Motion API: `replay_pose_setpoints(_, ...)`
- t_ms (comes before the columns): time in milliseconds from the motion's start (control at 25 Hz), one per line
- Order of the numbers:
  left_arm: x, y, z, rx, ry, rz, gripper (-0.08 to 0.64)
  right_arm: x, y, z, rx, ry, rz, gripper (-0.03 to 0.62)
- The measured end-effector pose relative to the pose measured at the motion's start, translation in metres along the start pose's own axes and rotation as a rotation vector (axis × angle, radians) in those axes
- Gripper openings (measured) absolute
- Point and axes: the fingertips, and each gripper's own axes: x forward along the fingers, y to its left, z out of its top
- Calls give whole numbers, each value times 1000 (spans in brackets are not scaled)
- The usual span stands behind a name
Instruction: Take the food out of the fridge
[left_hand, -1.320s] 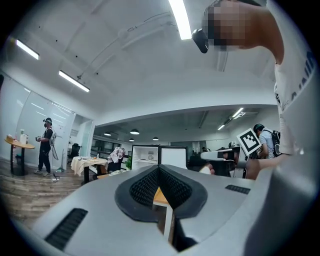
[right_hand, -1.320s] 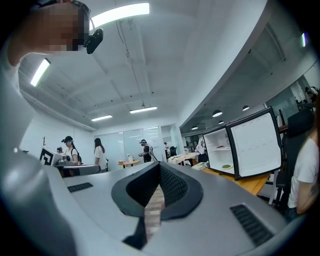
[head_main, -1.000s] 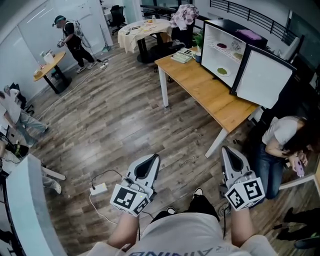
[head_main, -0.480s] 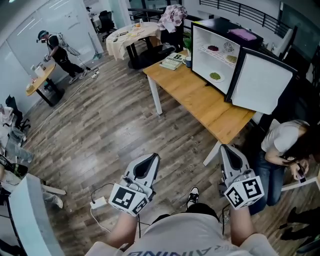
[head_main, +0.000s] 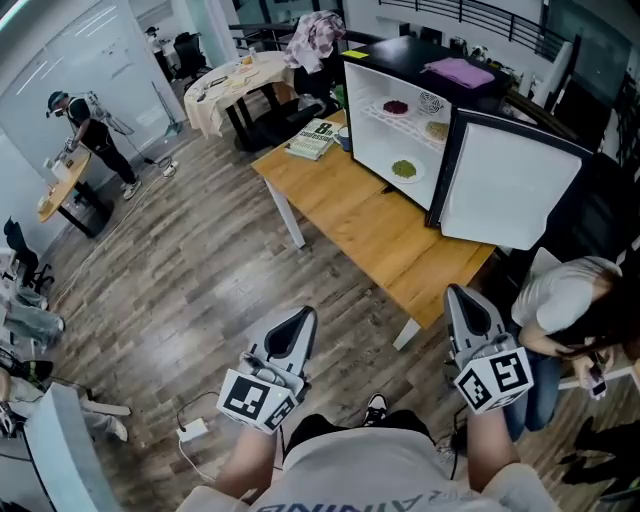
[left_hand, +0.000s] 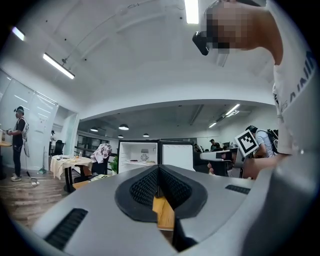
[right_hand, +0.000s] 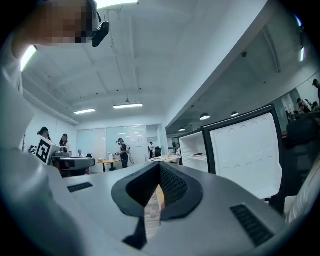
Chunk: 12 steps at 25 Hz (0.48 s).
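A person is holding the left gripper and the right gripper out level over a wooden floor, both clenched tight with nothing between their jaws. Ahead, a small fridge is standing on a wooden surface, with its door hanging wide open at the right. The food is sitting on the white shelves inside the fridge, well apart from both grippers.

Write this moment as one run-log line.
stage: fridge not yet reached | fridge: on wooden table, door open, food on shelves | left tongs: shut, empty | right tongs: shut, empty
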Motion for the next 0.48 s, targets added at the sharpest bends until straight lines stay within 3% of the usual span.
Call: replay_pose_setpoints(480,89,32,-21,-26,24,-52,9,60,-54,-9,-2,7,-15,18)
